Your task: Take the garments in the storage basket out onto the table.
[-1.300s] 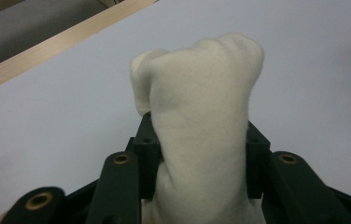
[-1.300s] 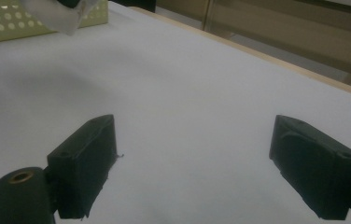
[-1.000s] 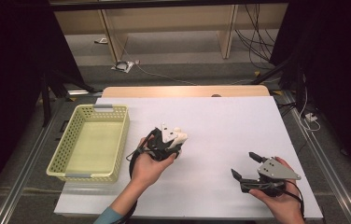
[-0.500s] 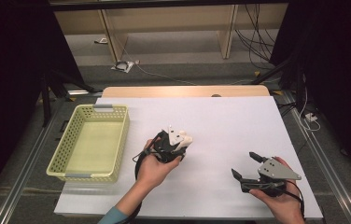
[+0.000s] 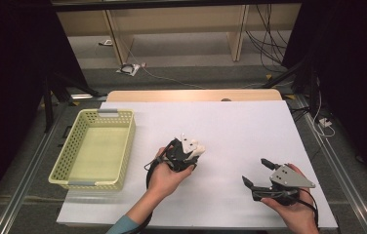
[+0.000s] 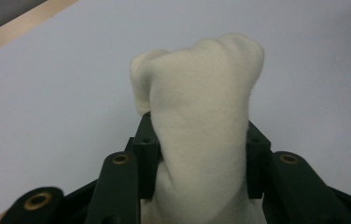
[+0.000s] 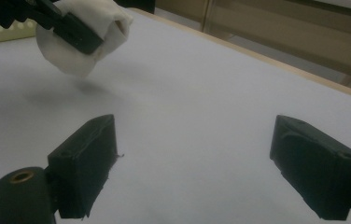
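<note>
Between the left claw's (image 6: 197, 154) closed jaws, a rolled cream cloth (image 6: 201, 121), gripped and lifted clear of the white worktop (image 5: 240, 131). Right claw (image 5: 258, 174) spread wide, empty, nearer the edge. Well left, yellow basket (image 5: 72, 161) unfilled; drop-off seemingly pending.

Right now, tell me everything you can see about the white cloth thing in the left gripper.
The white cloth thing looks like a soft, cream-white knitted piece, perhaps a sock or glove, bunched into a rounded lump. The left gripper is shut on it, one black pad pressing each side, and its folded end sticks out past the jaws. It is held just above the white table, casting a faint shadow, to the right of the yellow basket.
</note>
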The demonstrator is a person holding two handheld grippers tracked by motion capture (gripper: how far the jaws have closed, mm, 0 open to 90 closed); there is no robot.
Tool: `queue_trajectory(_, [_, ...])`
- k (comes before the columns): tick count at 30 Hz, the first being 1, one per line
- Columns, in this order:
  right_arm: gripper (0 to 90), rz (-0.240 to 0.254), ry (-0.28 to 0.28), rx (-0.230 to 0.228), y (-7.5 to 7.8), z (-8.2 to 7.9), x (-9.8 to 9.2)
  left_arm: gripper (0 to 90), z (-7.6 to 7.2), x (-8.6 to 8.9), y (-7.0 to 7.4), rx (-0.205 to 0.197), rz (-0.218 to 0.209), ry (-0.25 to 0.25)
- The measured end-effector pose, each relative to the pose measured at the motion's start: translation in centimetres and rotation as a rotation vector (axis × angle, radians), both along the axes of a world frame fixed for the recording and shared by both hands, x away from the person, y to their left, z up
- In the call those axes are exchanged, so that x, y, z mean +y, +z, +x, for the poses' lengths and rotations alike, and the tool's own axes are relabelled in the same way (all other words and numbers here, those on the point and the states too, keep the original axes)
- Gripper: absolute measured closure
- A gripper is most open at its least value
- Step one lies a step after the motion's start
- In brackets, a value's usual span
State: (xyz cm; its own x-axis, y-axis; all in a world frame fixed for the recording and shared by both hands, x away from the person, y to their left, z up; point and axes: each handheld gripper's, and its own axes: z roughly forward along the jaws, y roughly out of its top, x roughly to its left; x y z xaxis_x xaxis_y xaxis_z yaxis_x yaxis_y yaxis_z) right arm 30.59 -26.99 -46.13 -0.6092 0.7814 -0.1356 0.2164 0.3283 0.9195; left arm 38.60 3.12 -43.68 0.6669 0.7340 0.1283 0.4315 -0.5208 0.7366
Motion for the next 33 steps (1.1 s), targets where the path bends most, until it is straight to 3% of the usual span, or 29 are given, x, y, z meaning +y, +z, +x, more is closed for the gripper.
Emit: queue_trajectory(33, [15.5, -0.005, -0.002, 0.004, 0.0, 0.0, 0.0, 59.5, 0.1, -1.2, -2.4, 0.032, 0.062, -0.013])
